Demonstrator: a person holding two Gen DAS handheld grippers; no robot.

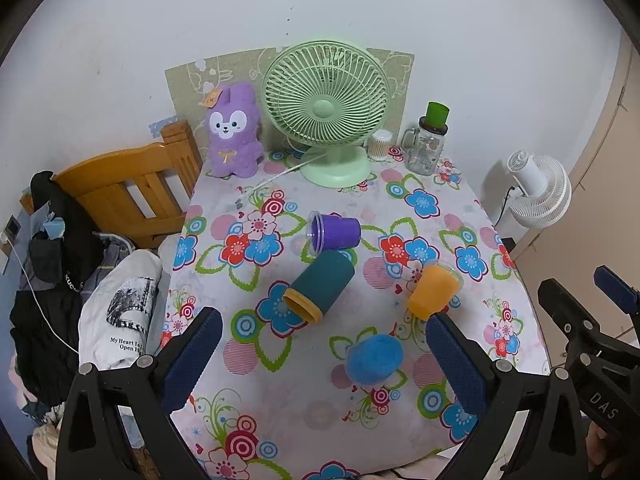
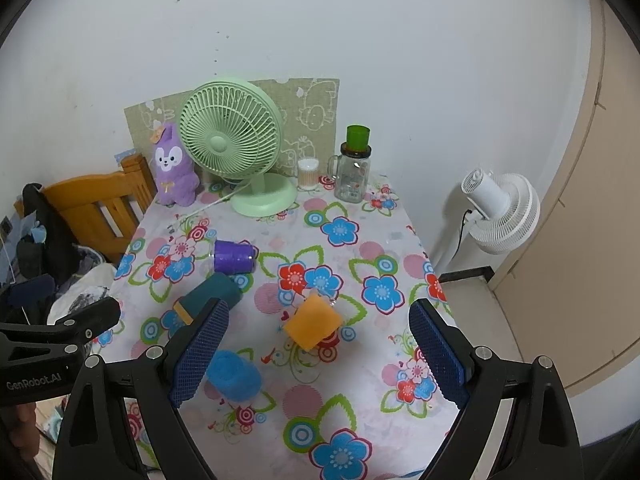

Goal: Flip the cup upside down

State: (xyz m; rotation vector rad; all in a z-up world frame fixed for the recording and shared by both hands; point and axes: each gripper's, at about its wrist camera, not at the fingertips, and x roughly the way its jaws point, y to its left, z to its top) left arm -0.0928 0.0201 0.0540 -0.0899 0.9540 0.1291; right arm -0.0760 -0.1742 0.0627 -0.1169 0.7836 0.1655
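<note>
Several cups lie on the flowered tablecloth (image 1: pixel 280 400). A purple cup (image 1: pixel 334 231) lies on its side, mouth to the left. A dark teal cup (image 1: pixel 320 286) with an orange rim lies on its side. An orange cup (image 1: pixel 434 291) lies tilted, its base toward me. A blue cup (image 1: pixel 374 357) sits nearest, closed end showing. The same cups show in the right wrist view: purple cup (image 2: pixel 234 256), teal cup (image 2: pixel 208 294), orange cup (image 2: pixel 314 322), blue cup (image 2: pixel 236 374). My left gripper (image 1: pixel 324 360) is open and empty above the near table. My right gripper (image 2: pixel 318 354) is open and empty.
A green desk fan (image 1: pixel 326 110), a purple plush rabbit (image 1: pixel 232 132), a cotton-swab jar (image 1: pixel 380 145) and a glass mug jar (image 1: pixel 426 148) with a green cup on top stand along the back. A wooden chair (image 1: pixel 128 188) and clothes are at left. A white fan (image 1: pixel 540 192) stands at right.
</note>
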